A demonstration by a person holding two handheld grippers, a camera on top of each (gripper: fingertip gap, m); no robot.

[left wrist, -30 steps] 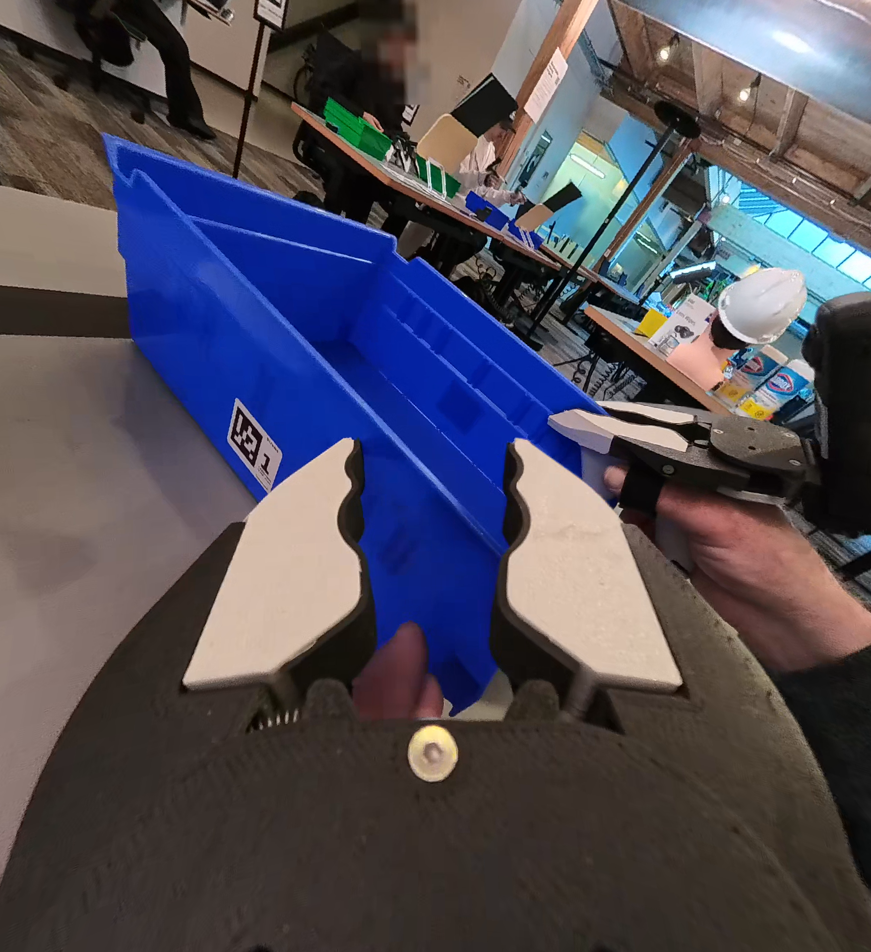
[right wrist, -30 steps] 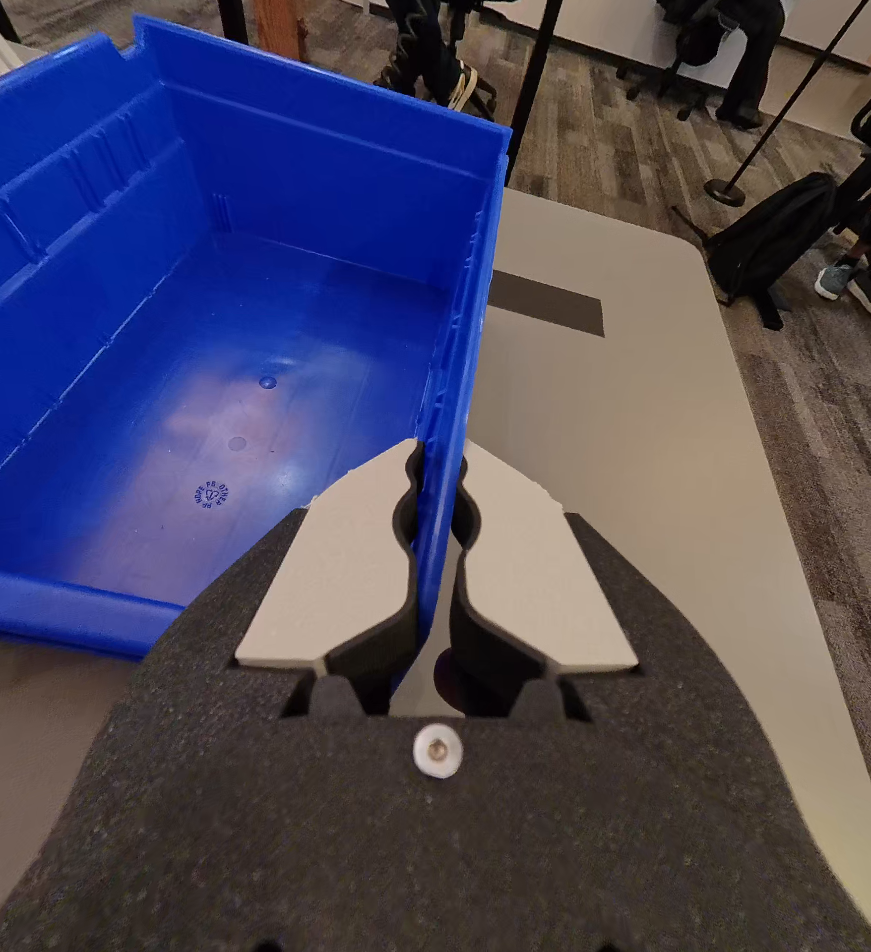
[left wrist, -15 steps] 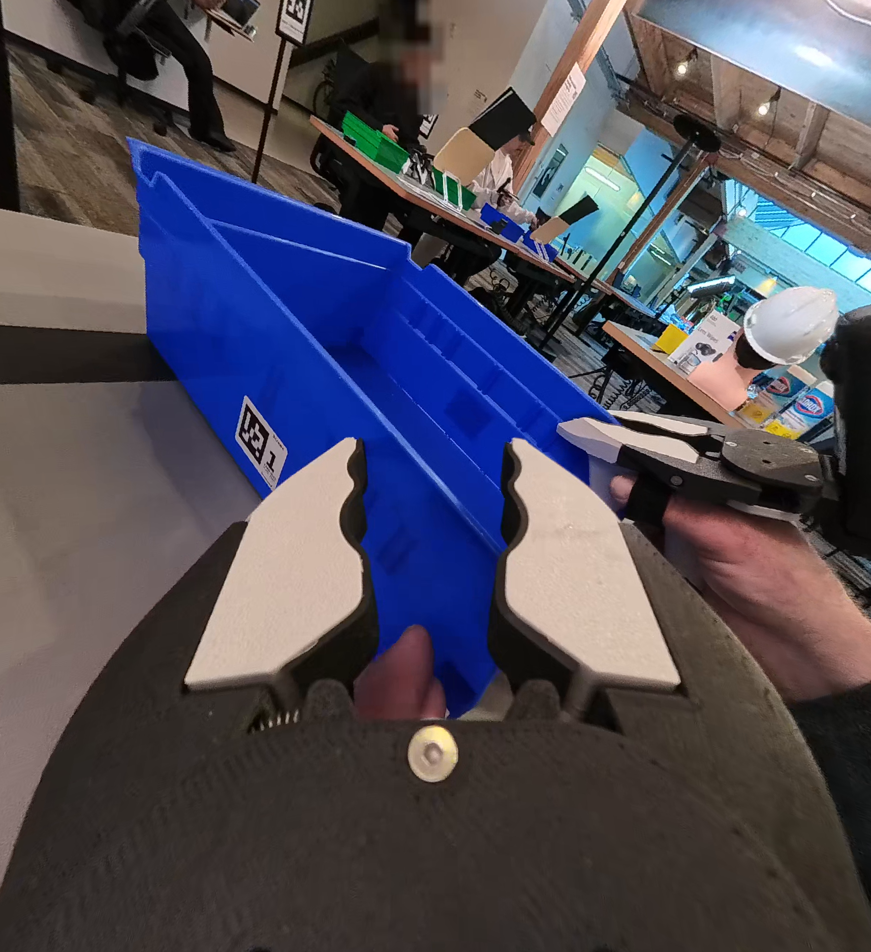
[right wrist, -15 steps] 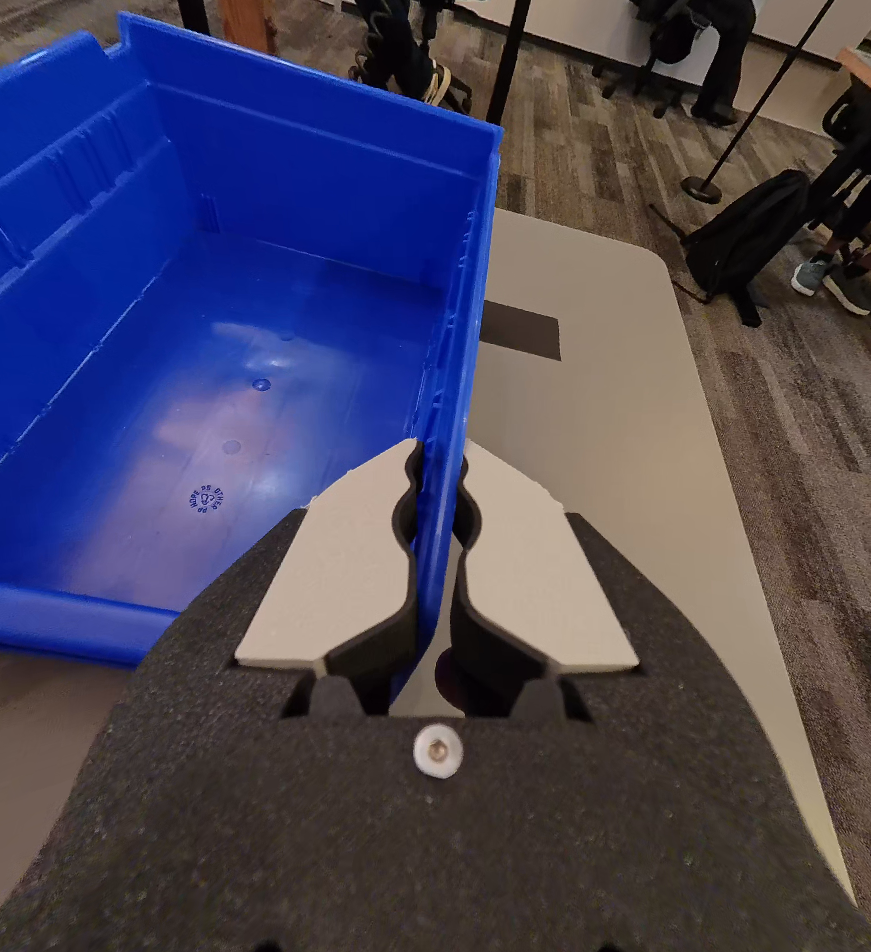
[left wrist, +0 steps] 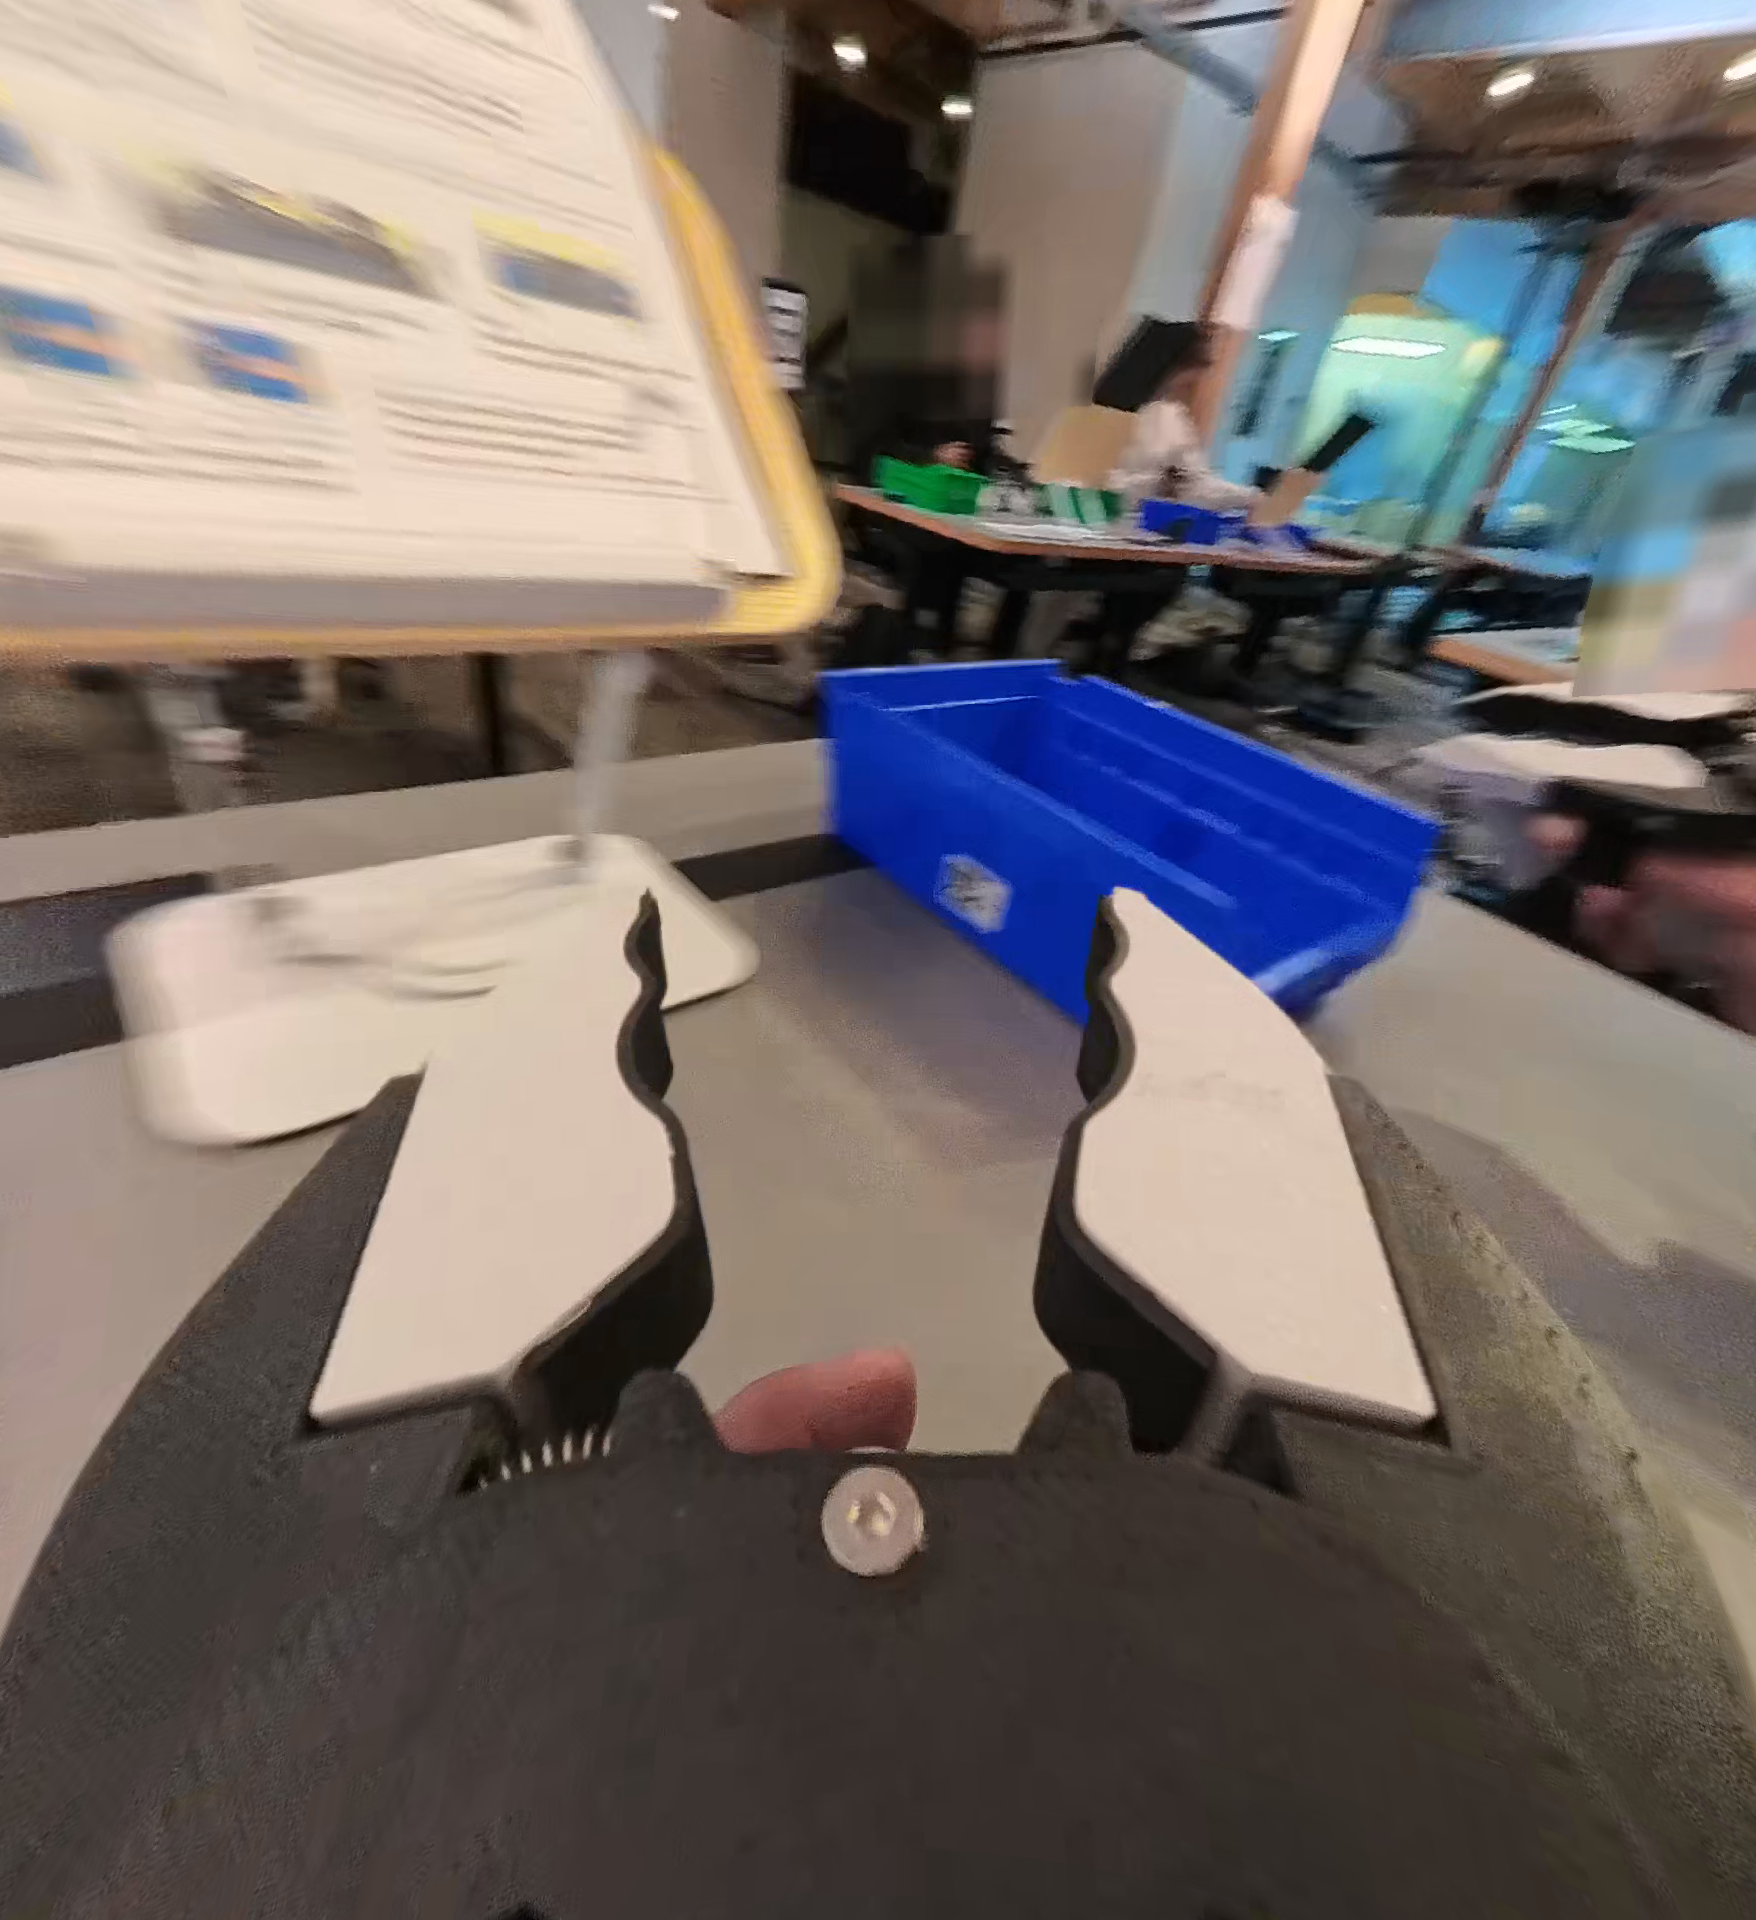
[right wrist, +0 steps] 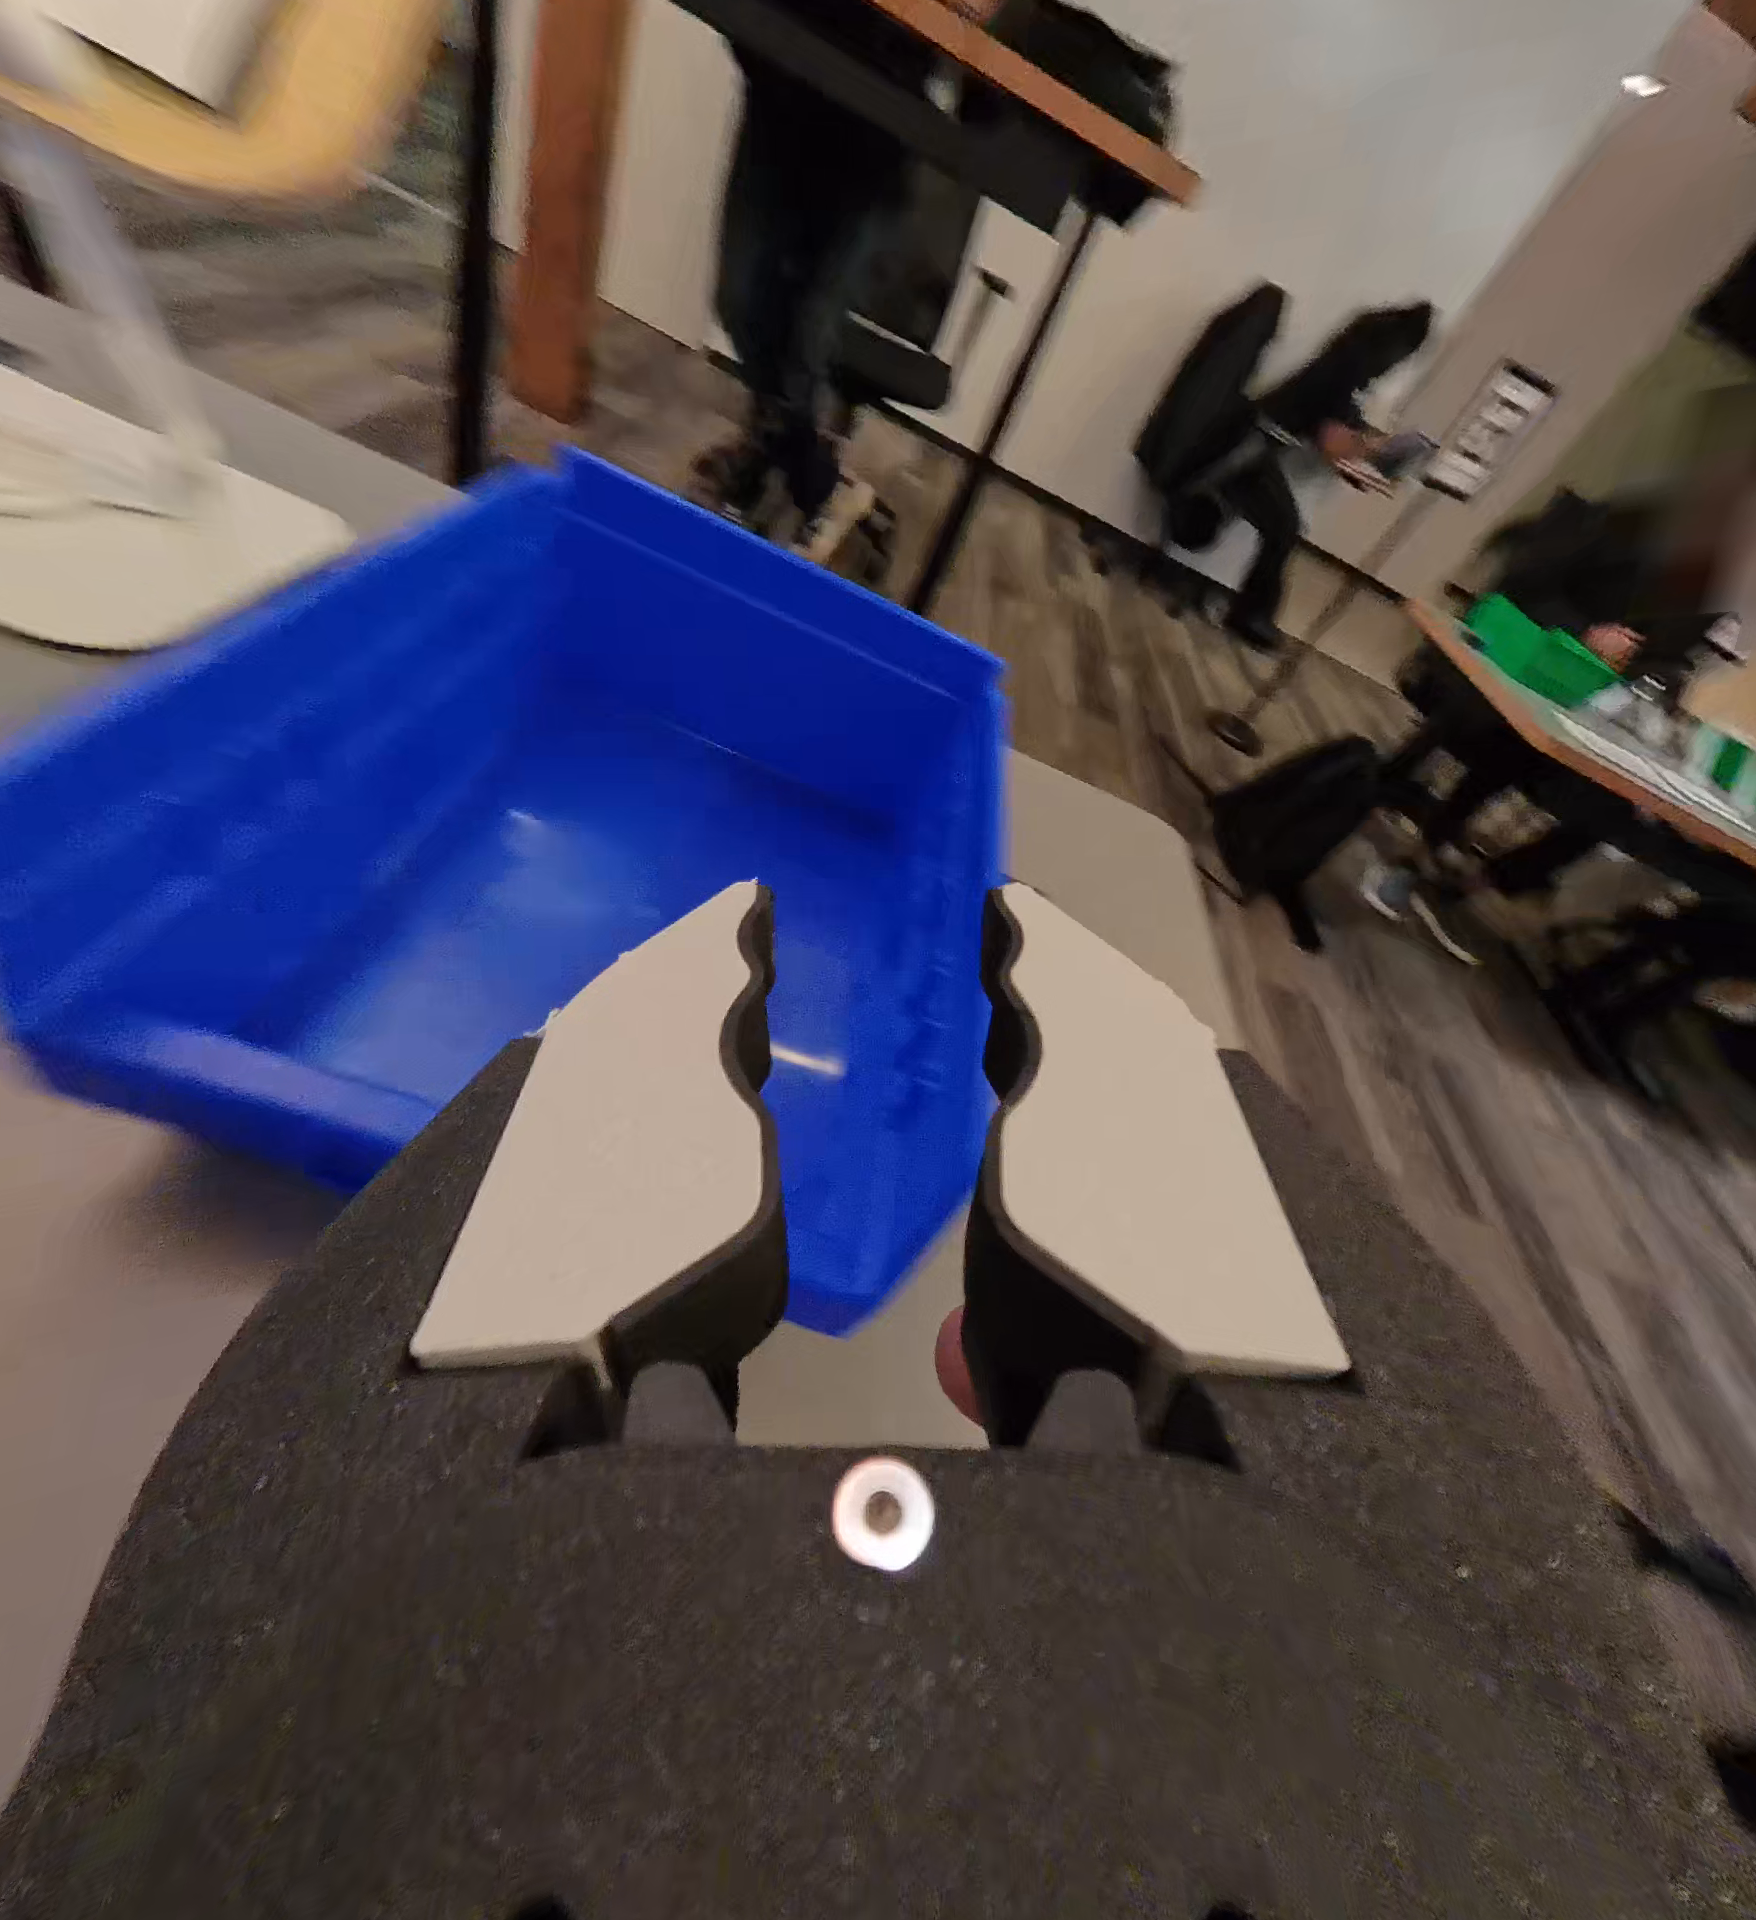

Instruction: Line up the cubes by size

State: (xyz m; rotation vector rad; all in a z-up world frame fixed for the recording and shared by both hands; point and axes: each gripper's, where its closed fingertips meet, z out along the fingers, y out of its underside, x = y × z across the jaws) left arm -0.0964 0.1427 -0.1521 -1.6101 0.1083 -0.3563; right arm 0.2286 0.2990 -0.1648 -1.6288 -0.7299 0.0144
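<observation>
No cubes show in either view. An empty blue bin (left wrist: 915, 831) stands on the grey table (left wrist: 853, 1122). It lies ahead and to the right of my left gripper (left wrist: 879, 904), which is wide open with only bare table between its fingers. My right gripper (right wrist: 879, 891) is open. The bin's (right wrist: 749, 665) right wall shows in the gap beyond the fingertips, and the pads do not press on it. In the left wrist view the right gripper (left wrist: 1632, 769) is a blur at the right edge, beside the bin's near end.
A sign stand with a yellow-framed sheet (left wrist: 334, 312) and a white base (left wrist: 386, 966) stands on the table left of the bin; its base also shows in the right wrist view (right wrist: 74, 540). The table's right edge (right wrist: 1196, 894) drops to a floor with chairs and other tables. The left gripper's tips are roughly 35 cm from the right gripper's.
My right gripper was shut on the bin's right wall and has opened and pulled back. My left gripper has opened wider and drawn away. Both views are blurred by motion.
</observation>
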